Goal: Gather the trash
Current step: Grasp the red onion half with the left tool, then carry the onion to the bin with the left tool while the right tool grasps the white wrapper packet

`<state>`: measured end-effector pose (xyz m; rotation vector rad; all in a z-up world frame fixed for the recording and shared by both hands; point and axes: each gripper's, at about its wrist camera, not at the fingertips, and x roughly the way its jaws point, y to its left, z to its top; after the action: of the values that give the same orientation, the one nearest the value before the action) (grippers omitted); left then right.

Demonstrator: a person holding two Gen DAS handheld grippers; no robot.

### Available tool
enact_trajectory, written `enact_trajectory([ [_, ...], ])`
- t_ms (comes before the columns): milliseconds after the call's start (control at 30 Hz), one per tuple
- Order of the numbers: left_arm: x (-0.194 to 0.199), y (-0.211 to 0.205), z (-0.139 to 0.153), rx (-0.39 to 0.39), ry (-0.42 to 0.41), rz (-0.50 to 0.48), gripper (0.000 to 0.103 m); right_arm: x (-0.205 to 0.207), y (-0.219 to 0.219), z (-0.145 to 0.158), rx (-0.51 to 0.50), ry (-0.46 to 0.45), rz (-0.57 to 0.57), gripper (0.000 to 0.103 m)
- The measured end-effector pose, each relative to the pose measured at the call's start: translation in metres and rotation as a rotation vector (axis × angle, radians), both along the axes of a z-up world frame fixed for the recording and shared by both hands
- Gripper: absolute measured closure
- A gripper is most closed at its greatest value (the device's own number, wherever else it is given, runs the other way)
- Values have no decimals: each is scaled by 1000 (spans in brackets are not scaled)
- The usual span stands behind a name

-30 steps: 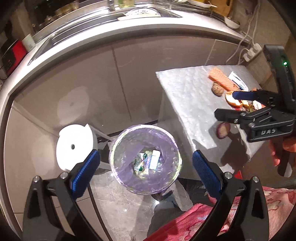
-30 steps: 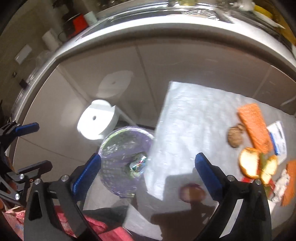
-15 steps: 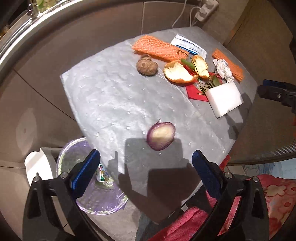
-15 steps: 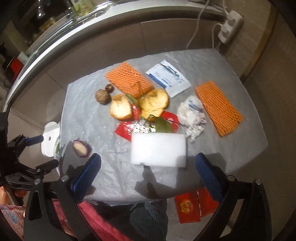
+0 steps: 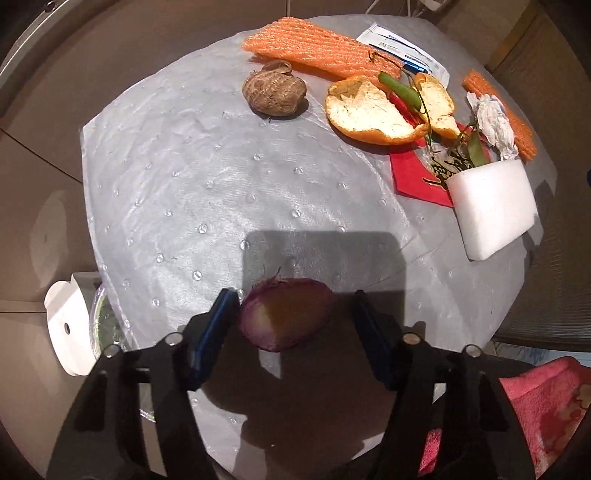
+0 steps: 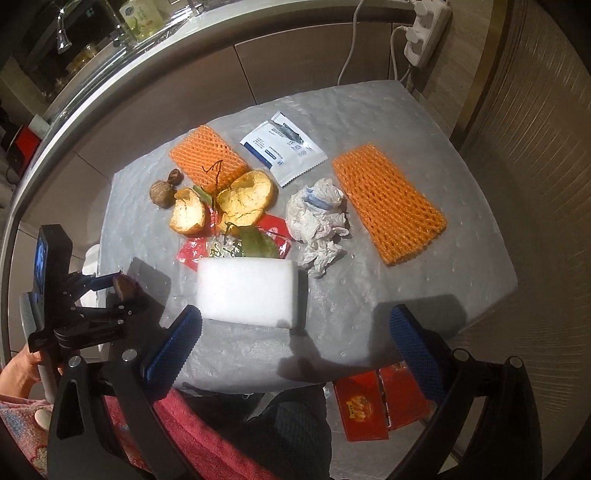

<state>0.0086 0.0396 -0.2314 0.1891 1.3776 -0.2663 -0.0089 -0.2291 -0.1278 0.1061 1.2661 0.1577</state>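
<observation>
A purple half onion (image 5: 286, 314) lies on the grey table (image 5: 207, 192) near its front edge. My left gripper (image 5: 293, 314) is open, with a finger on either side of the onion; the left pad nearly touches it. It also shows in the right wrist view (image 6: 114, 291) around the onion (image 6: 123, 286). My right gripper (image 6: 295, 336) is open and empty, just in front of a white foam block (image 6: 251, 290). More trash lies beyond: orange peels (image 5: 369, 109), a brown taro (image 5: 275, 92), orange foam nets (image 6: 388, 203), a crumpled tissue (image 6: 319, 218), a white sachet (image 6: 282, 147), red wrappers (image 5: 417, 170).
A bin lined with a clear bag (image 5: 107, 325) and its white lid (image 5: 68, 328) sit on the floor left of the table. Red packets (image 6: 380, 402) lie on the floor below the table's front edge. A counter and a power strip (image 6: 424, 31) stand behind.
Both grippers swung from the bin to the table. My left gripper has come down and forward around the onion, and its fingers have narrowed. My right gripper has moved closer to the foam block.
</observation>
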Motion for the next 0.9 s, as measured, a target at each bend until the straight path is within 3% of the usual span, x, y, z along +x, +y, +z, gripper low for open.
enact_trajectory([
  [100,2,4,2,-1,7,26,59,8,-2,-1,23,-6,24,2],
  [367,-2,4,10,12,2,87,61,43,19,1,39,-68,186,2],
  [600,-1,3,58,-13,-69,152,61,102,62,-1,-5,-155,394,2],
  [733,-4,7,87,-19,-122,211,61,150,81,-17,-109,-190,445,2],
  [900,-6,27,107,-32,-150,308,61,210,67,-59,-156,-98,407,2],
])
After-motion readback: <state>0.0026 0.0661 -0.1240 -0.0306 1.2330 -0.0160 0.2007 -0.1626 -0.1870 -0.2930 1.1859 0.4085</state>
